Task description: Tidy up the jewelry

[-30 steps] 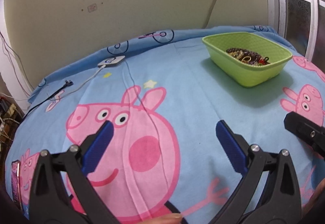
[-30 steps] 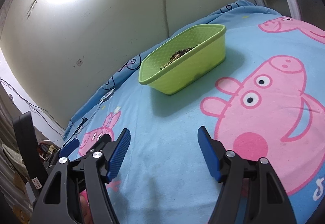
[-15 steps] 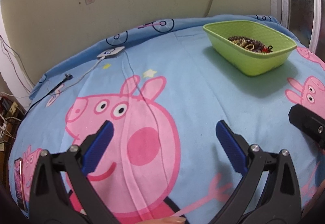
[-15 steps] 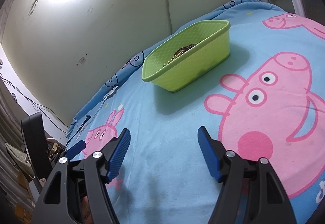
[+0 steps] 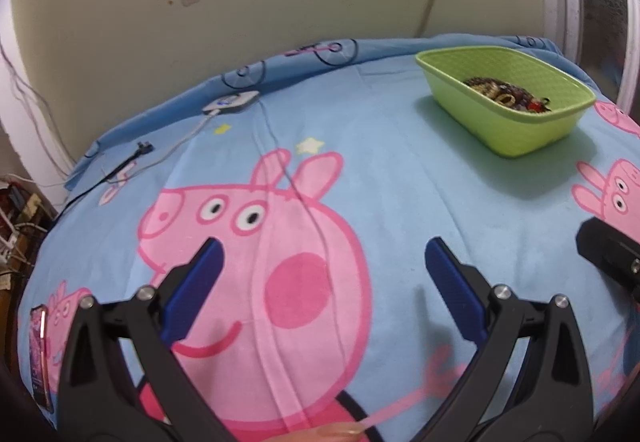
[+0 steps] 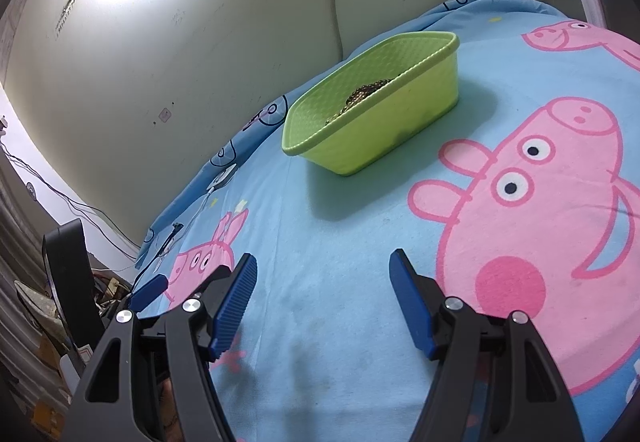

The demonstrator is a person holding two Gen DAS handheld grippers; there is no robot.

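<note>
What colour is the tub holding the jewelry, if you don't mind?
Lime green tub, seen best in the left wrist view.

jewelry (image 6: 362, 95): mostly hidden by basket (image 6: 384, 129) wall | phone (image 5: 40, 354): edge-cropped

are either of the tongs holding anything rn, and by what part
Nothing is held. Left tongs and right tongs are both open and empty; the jewelry lies in the green basket.
</note>
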